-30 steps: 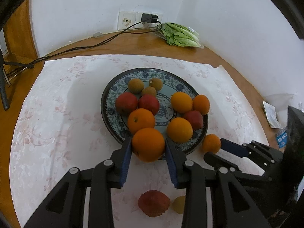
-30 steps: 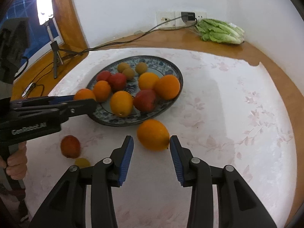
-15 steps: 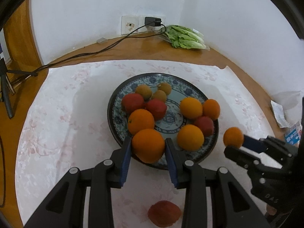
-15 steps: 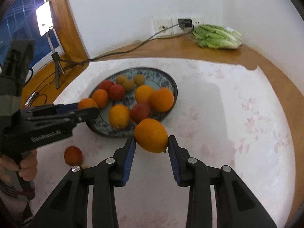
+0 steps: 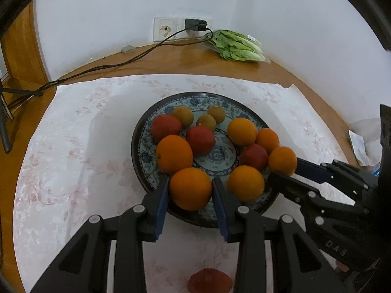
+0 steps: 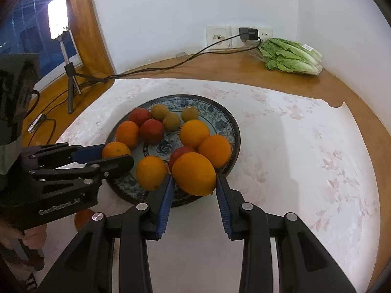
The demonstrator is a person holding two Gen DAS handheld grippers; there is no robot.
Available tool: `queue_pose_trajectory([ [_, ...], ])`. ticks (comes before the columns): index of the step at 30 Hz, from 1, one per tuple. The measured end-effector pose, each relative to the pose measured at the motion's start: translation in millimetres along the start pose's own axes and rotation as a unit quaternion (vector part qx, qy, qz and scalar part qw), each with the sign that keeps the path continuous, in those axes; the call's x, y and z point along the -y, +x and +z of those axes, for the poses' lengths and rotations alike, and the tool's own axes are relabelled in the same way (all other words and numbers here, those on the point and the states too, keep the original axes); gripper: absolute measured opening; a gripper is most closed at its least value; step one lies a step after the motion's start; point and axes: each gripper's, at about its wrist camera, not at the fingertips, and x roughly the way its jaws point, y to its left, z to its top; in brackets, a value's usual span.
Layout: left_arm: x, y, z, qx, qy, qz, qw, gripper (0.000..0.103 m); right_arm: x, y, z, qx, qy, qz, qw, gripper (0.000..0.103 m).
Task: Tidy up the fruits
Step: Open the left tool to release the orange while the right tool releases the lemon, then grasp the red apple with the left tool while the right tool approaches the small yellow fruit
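A blue patterned plate (image 5: 135, 146) (image 6: 235, 131) on the floral cloth holds several oranges, red fruits and three small brown fruits. My left gripper (image 5: 190, 183) is shut on an orange (image 5: 190, 190) over the plate's near rim. It enters the right wrist view from the left as the left gripper (image 6: 117, 155) with its orange (image 6: 114, 149). My right gripper (image 6: 194, 178) is shut on a larger orange (image 6: 194, 173) at the plate's near right edge. In the left wrist view the right gripper (image 5: 283, 168) comes in from the right, holding its orange (image 5: 282, 160).
A red fruit (image 5: 209, 280) (image 6: 81, 219) lies on the cloth near me, partly hidden. Bagged lettuce (image 5: 238, 48) (image 6: 290, 56) and a plugged-in cable (image 5: 117, 63) sit at the back. A lamp on a tripod (image 6: 58, 24) stands far left. A paper packet (image 5: 358, 144) lies at the right.
My right gripper shut on the orange that lay on the cloth and carried it up to the plate's edge. The left gripper kept its orange and edged over the plate's rim.
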Motion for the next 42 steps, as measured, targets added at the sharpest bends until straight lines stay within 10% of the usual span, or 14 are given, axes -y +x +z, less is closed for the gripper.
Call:
queue_pose_trajectory([
  [42, 0, -59, -53, -0.025, -0.030, -0.047, 0.9981, 0.042, -20, -65, -37, 0.024, 0.037, 0.030, 0.999, 0.043],
])
